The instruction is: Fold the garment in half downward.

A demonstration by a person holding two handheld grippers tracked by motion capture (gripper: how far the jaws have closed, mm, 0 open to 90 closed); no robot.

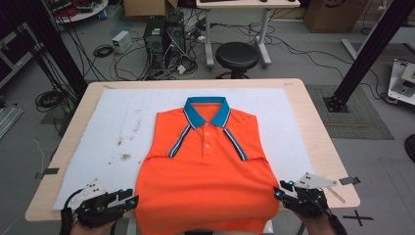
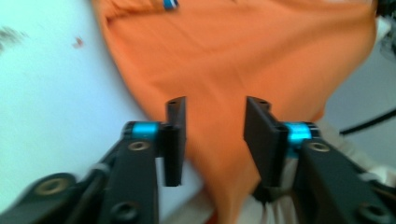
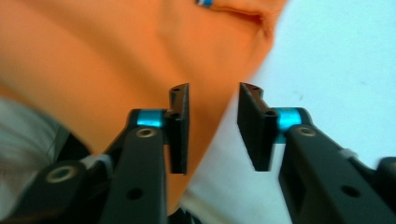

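Left gripper [image 1: 133,199]: jaws parted, nothing between the pads. It sits at the near-left corner of the orange polo shirt [image 1: 208,181], tips just beside the hem edge. In the left gripper view [image 2: 212,135] orange cloth lies past and under the gap, not pinched (frame is blurred, so contact with the fabric can't be told).

Right gripper [image 1: 278,192]: jaws also parted, empty. It is at the near-right corner of the shirt, tips just beside the side edge. The right gripper view [image 3: 214,128] has the shirt's edge running diagonally through the gap, orange on one side, white on the other.

The shirt is flat, front up, blue collar [image 1: 207,110] toward the far side, sleeves folded in, near hem hanging over the table's near edge.

White sheet [image 1: 112,132] under the shirt has a wide bare strip on the left (some dark specks there), a narrower one on the right. Wooden table [image 1: 320,142] rim is bare on both sides.

Beyond the far edge: black stool [image 1: 237,56], computer tower [image 1: 155,36], loose cables [image 1: 105,51] on the floor.
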